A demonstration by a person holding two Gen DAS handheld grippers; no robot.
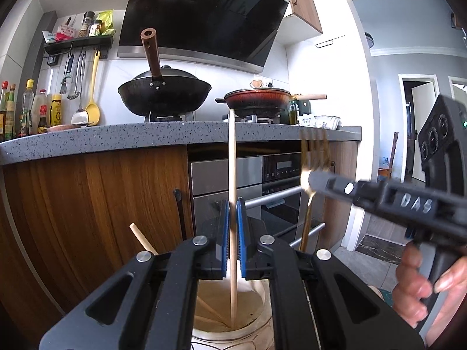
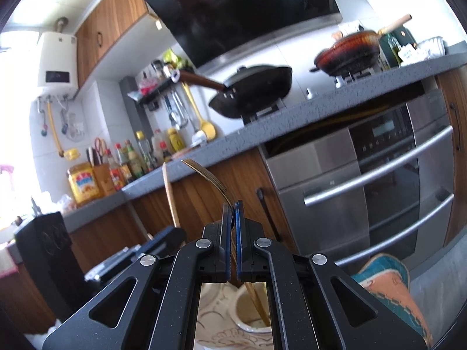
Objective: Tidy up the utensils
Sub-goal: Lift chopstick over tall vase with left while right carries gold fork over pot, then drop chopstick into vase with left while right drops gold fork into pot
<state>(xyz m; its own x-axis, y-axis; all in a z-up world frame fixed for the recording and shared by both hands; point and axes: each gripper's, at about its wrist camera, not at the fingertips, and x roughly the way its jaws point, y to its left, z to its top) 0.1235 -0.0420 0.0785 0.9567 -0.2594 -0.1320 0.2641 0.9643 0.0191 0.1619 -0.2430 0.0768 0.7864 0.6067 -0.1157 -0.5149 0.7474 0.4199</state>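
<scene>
In the left wrist view my left gripper [image 1: 232,207] is shut on a pale wooden chopstick [image 1: 232,157]. The chopstick stands upright with its lower end inside a round ceramic utensil holder [image 1: 204,337] below the jaws. A second wooden stick [image 1: 143,239] and a black handle [image 1: 179,213] lean in the holder at the left. My right gripper [image 1: 313,179] comes in from the right, shut on a gold fork [image 1: 315,145] with its tines up. In the right wrist view the right gripper [image 2: 233,207] pinches the fork [image 2: 210,176], whose handle runs down into the white holder [image 2: 245,325].
A grey speckled counter [image 1: 116,140] runs across, with a black wok [image 1: 163,93], a red pan [image 1: 256,99] and bottles [image 1: 29,108] on it. A steel oven [image 2: 364,180] sits under it. A person's hand [image 1: 423,285] grips the right tool. A teal and orange patterned item [image 2: 391,285] lies low right.
</scene>
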